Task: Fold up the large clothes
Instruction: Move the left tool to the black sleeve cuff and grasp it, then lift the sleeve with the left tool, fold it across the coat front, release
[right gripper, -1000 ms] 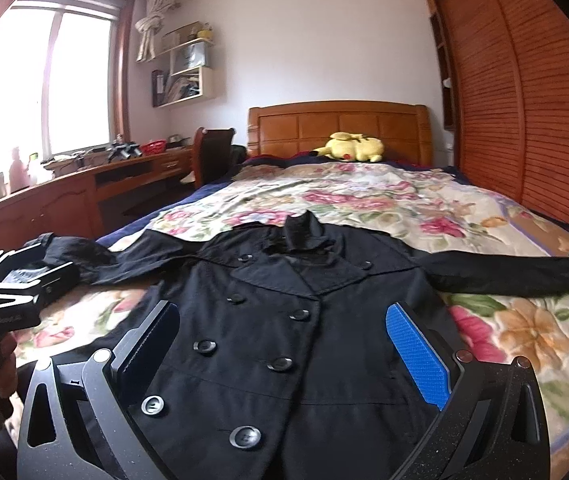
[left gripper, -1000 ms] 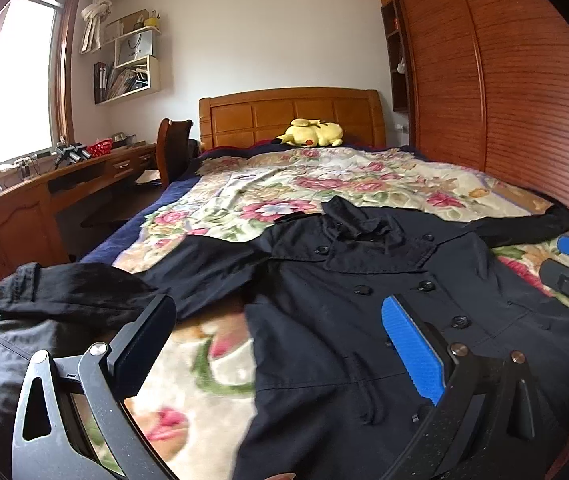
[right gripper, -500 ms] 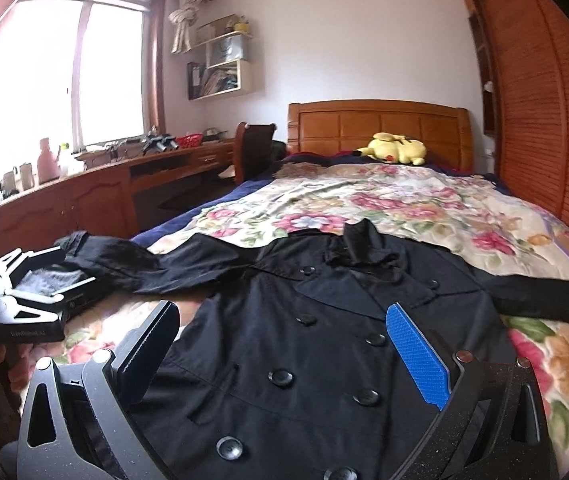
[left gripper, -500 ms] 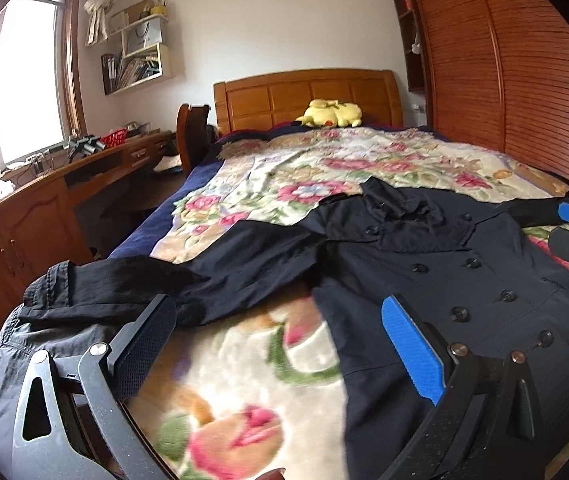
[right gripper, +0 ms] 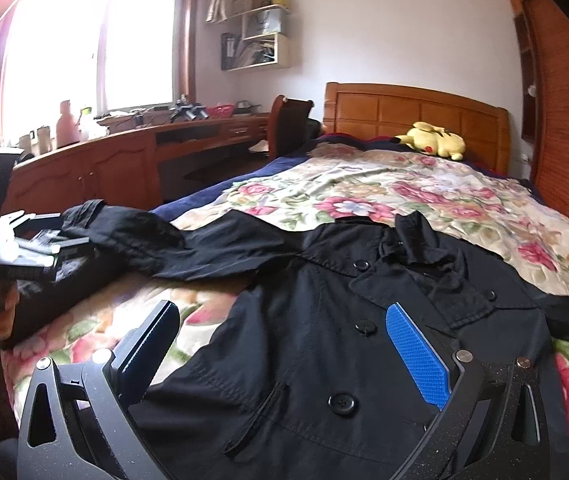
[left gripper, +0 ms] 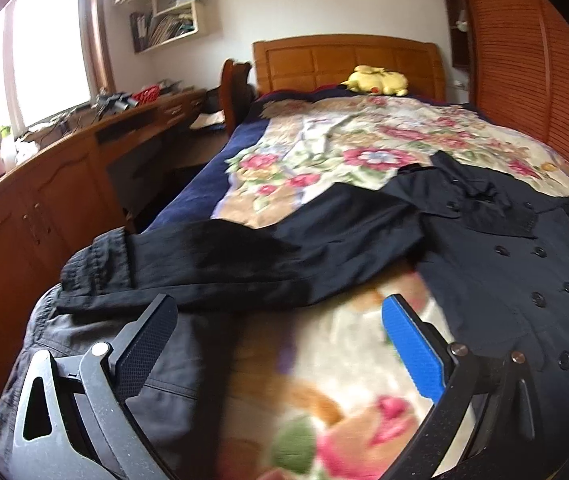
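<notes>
Bed (right gripper: 424,184) with floral quilt carries one black coat (right gripper: 324,320), spread flat, front up, beneath and ahead of the right gripper (right gripper: 280,354). One coat sleeve (left gripper: 244,264) stretches across just beyond the left gripper (left gripper: 280,344). One grey garment (left gripper: 96,360) lies under its left finger. Both jaws stand wide apart, holding nothing. One yellow plush (right gripper: 434,145) far ahead.
</notes>
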Motion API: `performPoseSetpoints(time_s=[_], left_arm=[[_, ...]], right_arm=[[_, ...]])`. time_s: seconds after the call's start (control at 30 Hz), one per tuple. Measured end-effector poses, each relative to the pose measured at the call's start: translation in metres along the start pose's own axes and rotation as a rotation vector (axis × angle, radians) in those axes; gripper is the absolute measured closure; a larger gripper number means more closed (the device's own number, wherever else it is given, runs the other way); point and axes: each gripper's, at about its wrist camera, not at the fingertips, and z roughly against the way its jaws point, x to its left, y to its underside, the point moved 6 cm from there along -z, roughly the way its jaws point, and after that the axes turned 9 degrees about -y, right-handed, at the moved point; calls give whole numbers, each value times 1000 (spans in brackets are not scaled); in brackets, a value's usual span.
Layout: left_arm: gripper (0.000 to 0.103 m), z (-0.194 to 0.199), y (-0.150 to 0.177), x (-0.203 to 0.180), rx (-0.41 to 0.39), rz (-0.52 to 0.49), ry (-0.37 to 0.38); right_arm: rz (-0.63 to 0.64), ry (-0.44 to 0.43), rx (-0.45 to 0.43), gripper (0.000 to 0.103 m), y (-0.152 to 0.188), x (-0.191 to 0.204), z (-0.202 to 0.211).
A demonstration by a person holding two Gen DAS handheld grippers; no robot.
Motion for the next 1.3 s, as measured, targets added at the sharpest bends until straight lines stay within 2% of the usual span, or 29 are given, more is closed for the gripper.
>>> performPoseSetpoints(time_s=[0.07, 0.13, 0.23, 0.5, 0.7, 0.87, 0.97, 1.03, 1.13, 1.23, 1.3], left_arm=[[3, -7, -2, 14, 16, 5, -22], [13, -13, -4, 28, 30, 15, -29], [19, -25, -3, 51, 71, 54, -45], [21, -45, 5, 120, 151, 66, -206], [21, -68, 23, 180, 255, 176, -271], [24, -79, 33, 195, 294, 247, -228], [28, -89, 33, 195, 307, 257, -205], [36, -97, 34, 197, 327, 271, -197], [36, -110, 39, 197, 379, 291, -189], [37, -112, 37, 196, 377, 295, -177], [45, -112, 36, 195, 374, 293, -170]], right_arm=[[-9, -14, 5, 0, 2, -4, 3], [-15, -21, 14, 0, 3, -5, 4], [-13, -21, 28, 0, 8, -11, 9], [-12, -10, 43, 0, 5, -23, 23], [-20, 0, 46, 0, 3, -11, 17], [-11, 9, 38, 0, 1, -8, 9], [-14, 5, 36, 0, 1, -10, 8], [-15, 5, 35, 0, 1, -10, 8], [-7, 11, 34, 0, 1, -11, 10], [-8, 26, 24, 0, 0, -17, 14], [-18, 25, 21, 0, -1, -20, 15]])
